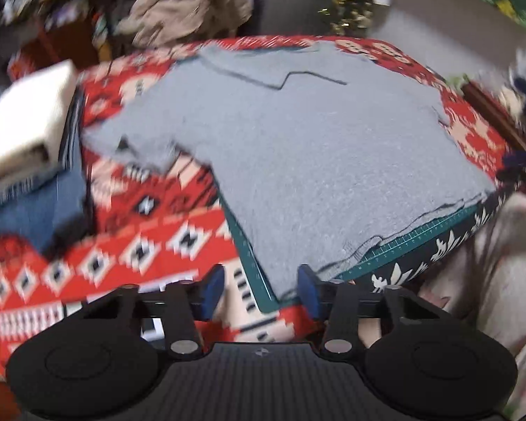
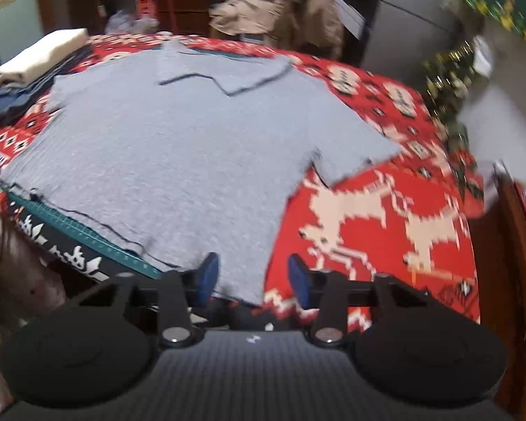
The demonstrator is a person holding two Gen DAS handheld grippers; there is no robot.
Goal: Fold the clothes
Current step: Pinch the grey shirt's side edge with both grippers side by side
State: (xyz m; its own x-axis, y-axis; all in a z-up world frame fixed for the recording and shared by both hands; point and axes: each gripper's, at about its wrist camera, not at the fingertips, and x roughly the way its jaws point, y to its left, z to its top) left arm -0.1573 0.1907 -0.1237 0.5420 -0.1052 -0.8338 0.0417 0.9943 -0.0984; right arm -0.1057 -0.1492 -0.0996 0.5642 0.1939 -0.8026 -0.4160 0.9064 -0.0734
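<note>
Both grippers, left [image 1: 261, 289] and right [image 2: 250, 277], are hovering half-open and empty over the flat grey knit t-shirt's [image 1: 298, 147] hem corners, probably needing to pinch next.

A red patterned blanket [image 2: 385, 175] covers the table. Behind it stand a dark wooden shelf [image 2: 189, 7], a grey cabinet [image 2: 413, 24] and a tan cloth heap [image 2: 280, 3].

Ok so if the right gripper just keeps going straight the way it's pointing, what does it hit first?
Most likely the grey T-shirt: the right gripper is open over the shirt's near bottom corner, so it should land there, though depth is hard to judge.
</note>
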